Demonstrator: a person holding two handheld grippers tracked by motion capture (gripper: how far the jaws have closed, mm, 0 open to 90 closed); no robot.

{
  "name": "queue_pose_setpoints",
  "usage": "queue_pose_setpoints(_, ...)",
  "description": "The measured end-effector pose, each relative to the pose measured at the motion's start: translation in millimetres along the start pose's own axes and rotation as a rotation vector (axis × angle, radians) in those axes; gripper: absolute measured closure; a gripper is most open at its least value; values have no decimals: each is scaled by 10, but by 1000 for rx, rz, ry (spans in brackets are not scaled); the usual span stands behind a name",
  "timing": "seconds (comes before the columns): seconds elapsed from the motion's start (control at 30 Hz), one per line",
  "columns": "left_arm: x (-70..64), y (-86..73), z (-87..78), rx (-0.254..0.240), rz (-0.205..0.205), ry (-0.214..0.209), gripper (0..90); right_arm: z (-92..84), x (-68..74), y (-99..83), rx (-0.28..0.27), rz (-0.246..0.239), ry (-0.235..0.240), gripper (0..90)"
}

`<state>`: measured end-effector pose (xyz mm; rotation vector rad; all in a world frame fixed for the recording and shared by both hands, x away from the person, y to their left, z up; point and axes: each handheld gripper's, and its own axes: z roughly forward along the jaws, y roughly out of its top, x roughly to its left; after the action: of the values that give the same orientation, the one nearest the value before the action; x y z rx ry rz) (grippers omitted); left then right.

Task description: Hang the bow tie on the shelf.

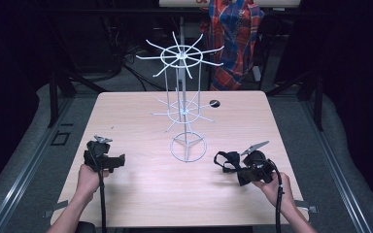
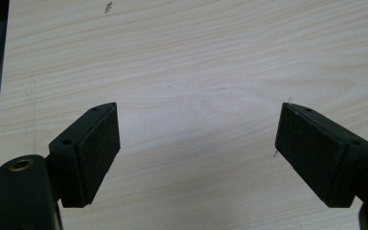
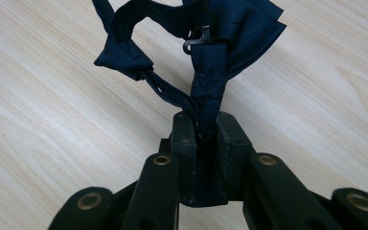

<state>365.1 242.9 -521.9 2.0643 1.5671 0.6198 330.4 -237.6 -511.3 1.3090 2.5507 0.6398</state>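
Observation:
A dark navy bow tie [image 3: 206,43] with a strap and a small hook hangs from my right gripper [image 3: 205,125], whose jaws are shut on its fabric just above the table. In the high view the bow tie [image 1: 227,160] lies left of the right gripper [image 1: 240,171], near the front right of the table. My left gripper [image 2: 197,139] is open over bare wood, nothing between its pads [image 2: 98,148]. In the high view the left gripper [image 1: 119,161] sits at the front left, pointing right.
A white wire display rack [image 1: 183,97] with two tiers of radial hooks stands mid-table on a ring base [image 1: 188,148]. A small dark hole [image 1: 214,103] marks the wooden table [image 1: 141,194] behind it. A plaid cloth [image 1: 234,34] hangs beyond the far edge.

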Motion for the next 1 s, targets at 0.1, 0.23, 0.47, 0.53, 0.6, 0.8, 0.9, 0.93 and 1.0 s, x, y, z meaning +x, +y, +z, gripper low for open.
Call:
queue_pose_setpoints(0.1,-4,-1,0,-3,-1,0,157,-15,10,7,-6,-1,1,801)
queue_pose_setpoints(0.23,7,-3,-5,-5,-5,4,157,-30,7,10,-16,-4,-5,801)
queue_pose_setpoints(0.47,-4,-1,-13,-3,0,2,157,-36,13,72,-32,-9,-18,801)
queue_pose_setpoints(0.53,-5,-1,-15,-5,-3,4,157,-34,18,90,-45,-3,-17,801)
queue_pose_setpoints(0.6,-4,-1,-14,-5,-4,5,157,-39,15,106,-47,-6,-21,801)
queue_pose_setpoints(0.8,-17,9,-7,-2,5,-2,157,-26,-11,187,-72,6,-32,801)
queue_pose_setpoints(0.9,-20,8,-1,-3,7,-2,157,-18,-13,237,-87,12,-31,801)
queue_pose_setpoints(0.93,-19,7,-1,-4,6,-1,158,-16,-13,254,-85,11,-35,801)
queue_pose_setpoints(1.0,-14,7,-4,-3,6,-2,157,-7,-9,279,-95,12,-27,801)
